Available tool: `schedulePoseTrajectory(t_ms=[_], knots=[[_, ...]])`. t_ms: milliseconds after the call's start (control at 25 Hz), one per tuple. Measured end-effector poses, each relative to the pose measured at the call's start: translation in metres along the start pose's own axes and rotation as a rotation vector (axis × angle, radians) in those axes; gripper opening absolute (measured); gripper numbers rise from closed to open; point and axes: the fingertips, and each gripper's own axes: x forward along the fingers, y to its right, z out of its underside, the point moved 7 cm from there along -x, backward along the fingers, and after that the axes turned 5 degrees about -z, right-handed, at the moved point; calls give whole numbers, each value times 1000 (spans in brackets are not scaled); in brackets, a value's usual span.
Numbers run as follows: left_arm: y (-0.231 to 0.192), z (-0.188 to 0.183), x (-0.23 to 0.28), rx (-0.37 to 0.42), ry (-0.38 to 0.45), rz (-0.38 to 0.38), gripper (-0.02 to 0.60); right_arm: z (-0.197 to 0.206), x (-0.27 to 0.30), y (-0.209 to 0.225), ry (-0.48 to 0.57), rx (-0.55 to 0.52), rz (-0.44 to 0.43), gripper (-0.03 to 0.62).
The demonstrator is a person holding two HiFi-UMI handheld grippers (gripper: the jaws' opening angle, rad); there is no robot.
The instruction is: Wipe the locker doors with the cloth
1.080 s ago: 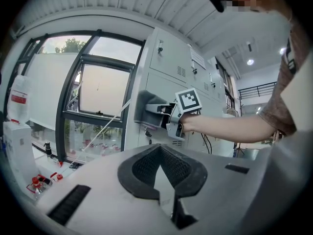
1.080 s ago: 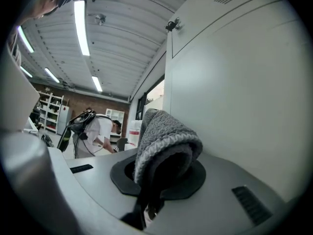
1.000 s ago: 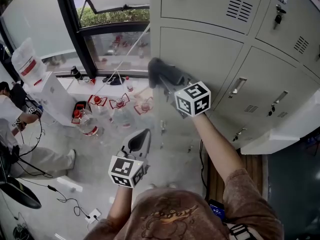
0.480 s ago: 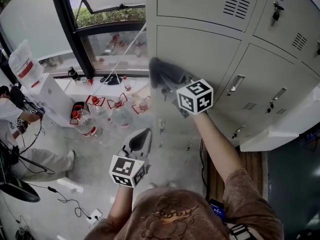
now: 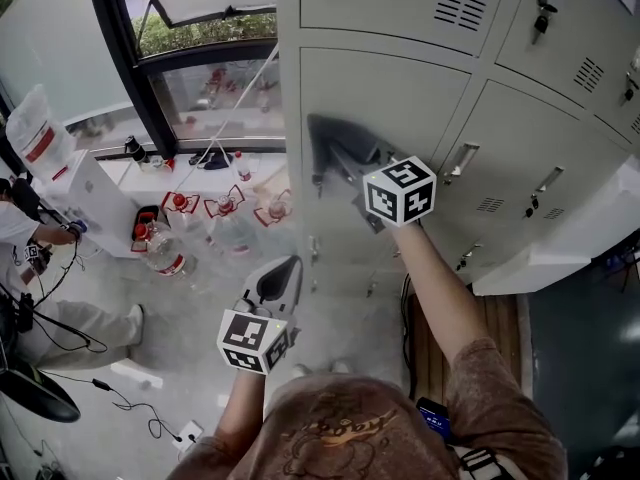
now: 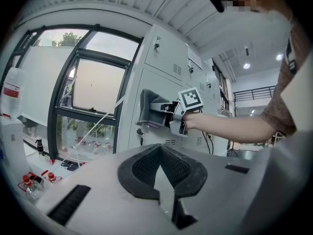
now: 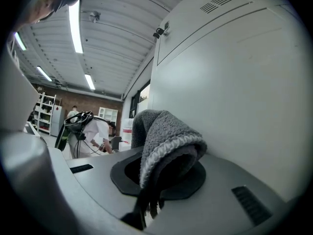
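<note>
A grey cloth is pressed flat against a pale grey locker door, near that door's left edge. My right gripper is shut on the cloth, arm stretched out toward the lockers. In the right gripper view the cloth bulges over the jaws, and the locker door fills the right side. My left gripper hangs lower and to the left, away from the lockers, shut with nothing in it. The left gripper view shows its own jaws meeting, and the cloth on the door beyond.
More locker doors with handles and keys run to the right. A dark-framed window stands left of the lockers. Water bottles and cables lie on the floor below. A seated person is at far left.
My right gripper has slid the cloth to the right, away from the locker door's left edge. The left gripper has stayed in place.
</note>
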Motion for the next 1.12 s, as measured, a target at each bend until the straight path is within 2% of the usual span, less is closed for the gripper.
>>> schedulePoseTrajectory(t_ms=[360, 1120], knots=[[11, 0, 6, 1, -2, 39, 1, 6, -33, 19, -14, 10, 51, 32], [31, 0, 10, 27, -14, 92, 2, 11, -121, 66, -23, 24, 221, 32]])
